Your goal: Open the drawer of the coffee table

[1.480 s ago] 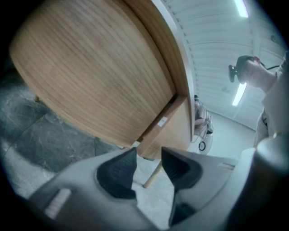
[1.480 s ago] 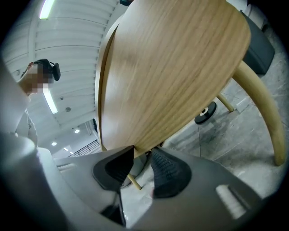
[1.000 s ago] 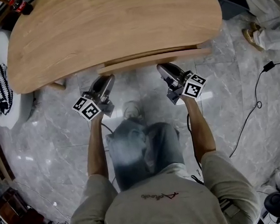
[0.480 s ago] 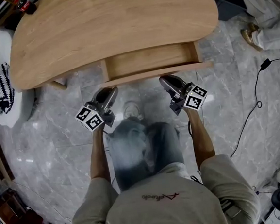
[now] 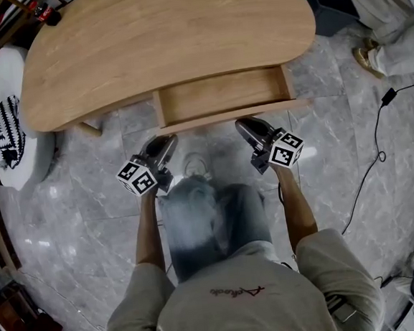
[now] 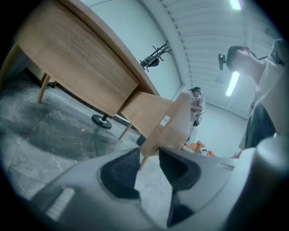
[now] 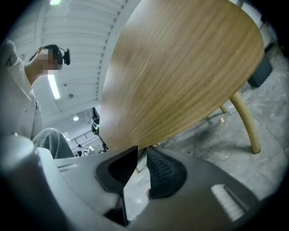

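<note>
Shallow pale-wood drawer (image 5: 222, 95) now slid out of curved wooden coffee table (image 5: 160, 43) toward tongs, empty inside showing. Left gripper (image 5: 166, 139) and right gripper (image 5: 244, 125) each clamp front panel (image 5: 231, 115). Task looks near done.

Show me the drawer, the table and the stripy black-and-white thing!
drawer (image 5: 222, 95): head view, on its bare inside floor.
table (image 5: 160, 43): head view, middle of its wooden top.
black-and-white cloth (image 5: 2, 134): head view, on its patterned part.

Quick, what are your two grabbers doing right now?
Left gripper: closed on the drawer front.
Right gripper: closed on the drawer front, by its edge.
</note>
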The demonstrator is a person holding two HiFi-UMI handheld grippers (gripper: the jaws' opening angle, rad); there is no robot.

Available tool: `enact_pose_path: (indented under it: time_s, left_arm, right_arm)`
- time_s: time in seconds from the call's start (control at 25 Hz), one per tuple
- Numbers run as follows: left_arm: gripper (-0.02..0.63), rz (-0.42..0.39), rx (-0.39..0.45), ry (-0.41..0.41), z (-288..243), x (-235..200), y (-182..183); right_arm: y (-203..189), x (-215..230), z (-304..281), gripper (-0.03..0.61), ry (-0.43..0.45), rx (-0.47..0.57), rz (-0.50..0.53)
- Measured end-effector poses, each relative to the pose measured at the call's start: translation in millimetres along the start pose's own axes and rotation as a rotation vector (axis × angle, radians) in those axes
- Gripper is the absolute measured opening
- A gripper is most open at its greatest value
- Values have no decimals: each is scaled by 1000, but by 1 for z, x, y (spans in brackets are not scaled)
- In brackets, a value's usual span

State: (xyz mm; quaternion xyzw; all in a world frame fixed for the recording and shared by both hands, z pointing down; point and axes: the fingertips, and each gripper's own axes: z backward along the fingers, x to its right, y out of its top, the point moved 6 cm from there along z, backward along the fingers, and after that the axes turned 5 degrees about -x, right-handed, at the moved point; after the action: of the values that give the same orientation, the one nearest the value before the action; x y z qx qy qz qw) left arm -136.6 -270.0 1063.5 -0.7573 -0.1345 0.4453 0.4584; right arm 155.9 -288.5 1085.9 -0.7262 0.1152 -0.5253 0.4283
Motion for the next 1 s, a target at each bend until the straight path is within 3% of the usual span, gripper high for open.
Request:
enact_pose_path:
  time_s: [0.16,0.28,0.44,0.52,1.0]
  left_arm:
    - [142,-53,-46,63,4,-1,-6]
    - [119,-110,-83,139,13,-5,-12]
    - [9,-198,-89,204,21,-1,-10]
    - [3,-230,-92,222,24,-2,-9]
    - [3,-279,-130,184,23,-13,2]
  right_arm:
    - [-4,-3,5,66,-104,-74,115]
    - [-10,-5,11,40,-185,-158,225]
    - [-6,-12,12,8,-264,-185,340]
    - [-5,-16,10,6,-282,-191,381]
    - [-3,-21,-9,6,-339,-205,386]
